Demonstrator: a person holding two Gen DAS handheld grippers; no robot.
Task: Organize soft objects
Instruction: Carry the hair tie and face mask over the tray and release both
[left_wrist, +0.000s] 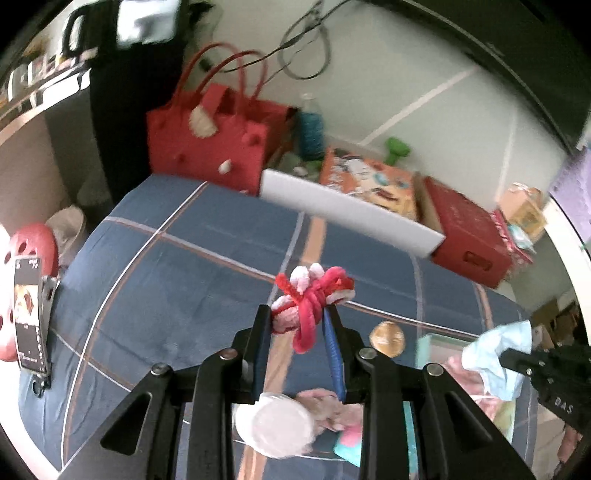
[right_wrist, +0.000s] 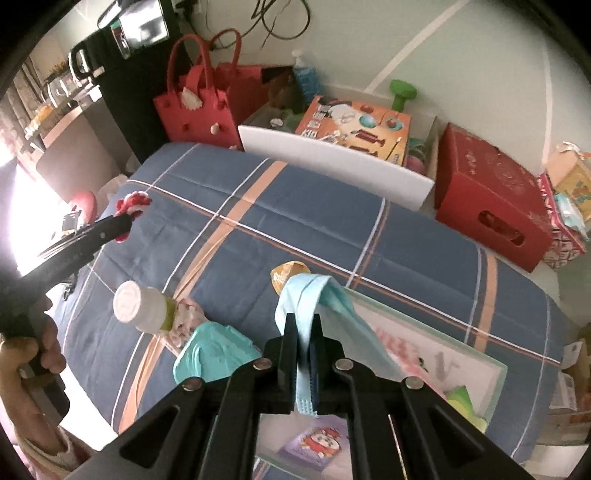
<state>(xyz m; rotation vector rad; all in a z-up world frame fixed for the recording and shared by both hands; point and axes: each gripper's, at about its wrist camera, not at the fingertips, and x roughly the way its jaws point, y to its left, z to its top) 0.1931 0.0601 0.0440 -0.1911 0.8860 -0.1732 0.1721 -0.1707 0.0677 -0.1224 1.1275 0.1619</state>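
My left gripper (left_wrist: 297, 312) is shut on a knotted red, pink and white fuzzy toy (left_wrist: 314, 295), lifted above the blue plaid cloth (left_wrist: 184, 266). In the right wrist view the left gripper (right_wrist: 118, 225) comes in from the left with the toy (right_wrist: 133, 202) at its tip, a hand on its handle. My right gripper (right_wrist: 303, 323) is shut on a light blue face mask (right_wrist: 314, 291), which hangs folded over the fingers. The left wrist view has the right gripper (left_wrist: 508, 360) at the right edge, the mask (left_wrist: 495, 356) in it.
On the plaid cloth (right_wrist: 332, 229) lie a white-capped bottle (right_wrist: 140, 306), a teal lid (right_wrist: 210, 354), a golden round object (right_wrist: 286, 275) and a clear tray with picture books (right_wrist: 436, 350). Behind stand a red felt bag (right_wrist: 199, 110), a white board (right_wrist: 332, 162), an orange box (right_wrist: 354, 125) and a red box (right_wrist: 487, 192).
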